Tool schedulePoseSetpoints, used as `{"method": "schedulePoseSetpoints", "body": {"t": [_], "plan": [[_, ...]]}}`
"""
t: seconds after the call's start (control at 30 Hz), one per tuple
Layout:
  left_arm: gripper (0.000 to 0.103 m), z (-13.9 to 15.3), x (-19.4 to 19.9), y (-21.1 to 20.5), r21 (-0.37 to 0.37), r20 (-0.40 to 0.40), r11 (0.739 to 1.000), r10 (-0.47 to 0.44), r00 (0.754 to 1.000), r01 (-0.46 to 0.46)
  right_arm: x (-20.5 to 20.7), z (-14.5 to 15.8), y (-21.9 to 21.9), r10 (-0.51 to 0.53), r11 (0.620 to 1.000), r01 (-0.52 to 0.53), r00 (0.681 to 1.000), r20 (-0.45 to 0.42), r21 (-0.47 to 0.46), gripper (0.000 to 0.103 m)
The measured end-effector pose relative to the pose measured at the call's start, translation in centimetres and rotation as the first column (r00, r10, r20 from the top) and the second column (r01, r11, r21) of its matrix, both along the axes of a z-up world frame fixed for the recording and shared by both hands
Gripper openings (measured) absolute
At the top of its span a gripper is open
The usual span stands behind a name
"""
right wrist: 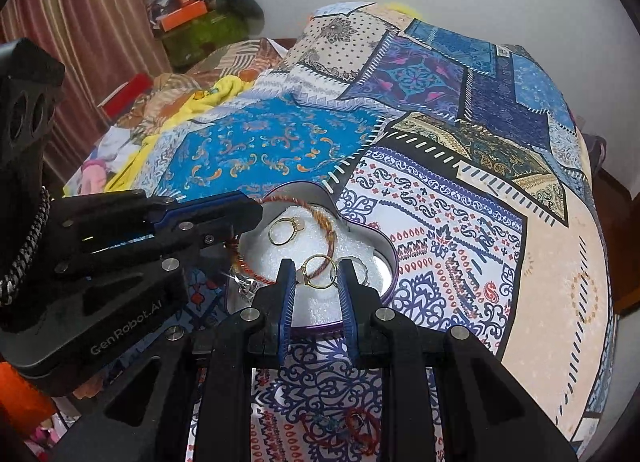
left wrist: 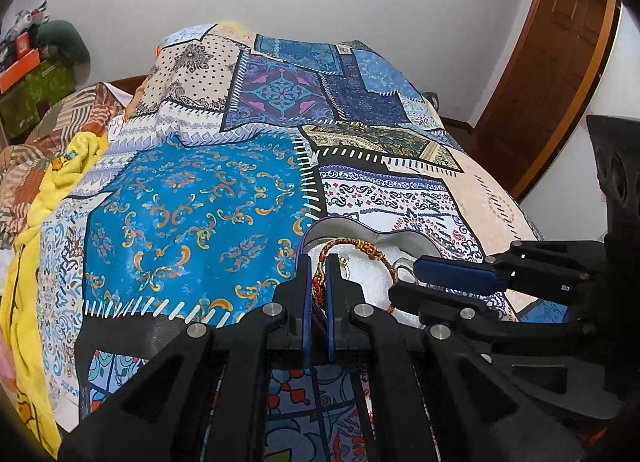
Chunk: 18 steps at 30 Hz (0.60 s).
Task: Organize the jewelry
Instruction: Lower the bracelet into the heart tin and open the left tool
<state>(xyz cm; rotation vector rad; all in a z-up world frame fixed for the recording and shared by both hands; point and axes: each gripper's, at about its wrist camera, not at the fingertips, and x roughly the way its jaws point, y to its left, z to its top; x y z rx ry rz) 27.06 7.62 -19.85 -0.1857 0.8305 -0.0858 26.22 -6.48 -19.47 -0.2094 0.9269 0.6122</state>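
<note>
A heart-shaped tin box with a white foam lining lies on the patchwork bedspread. In it lie a red-and-gold cord bracelet, a gold ring and a second gold ring. My left gripper is shut on the cord bracelet at the box's near left rim; it also shows in the right wrist view. My right gripper is open over the box, its fingers either side of the second gold ring. It shows in the left wrist view too. A silver ring lies by the right finger.
More red and teal bracelets lie on the bedspread under my right gripper. A yellow cloth and folded fabrics lie at the bed's left edge. Boxes stack at the far left. A wooden door stands at the right.
</note>
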Motion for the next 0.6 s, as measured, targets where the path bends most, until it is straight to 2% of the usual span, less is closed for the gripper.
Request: {"method": "schedulePoseSetpoints", "body": {"t": [0.17, 0.33, 0.5, 0.6], "plan": [[0.004, 0.1, -0.1, 0.2, -0.005, 0.002, 1.0, 0.007, 1.0, -0.007, 0.2, -0.3, 0.1, 0.002, 1.0, -0.003, 1.0, -0.004, -0.013, 0.02], [0.004, 0.6, -0.4, 0.1, 0.021, 0.011, 1.0, 0.012, 1.0, -0.013, 0.2, -0.3, 0.2, -0.001, 1.0, 0.001, 1.0, 0.001, -0.028, 0.02], [0.01, 1.8, -1.1, 0.3, 0.033, 0.034, 0.999, 0.024, 0.999, -0.025, -0.3, 0.6, 0.0, -0.008, 1.0, 0.009, 0.999, 0.034, -0.029, 0.021], [0.014, 2.6, -1.8, 0.4, 0.045, 0.049, 0.999, 0.027, 0.998, -0.029, -0.8, 1.3, -0.2, -0.017, 0.999, 0.018, 0.998, 0.054, -0.026, 0.031]]}}
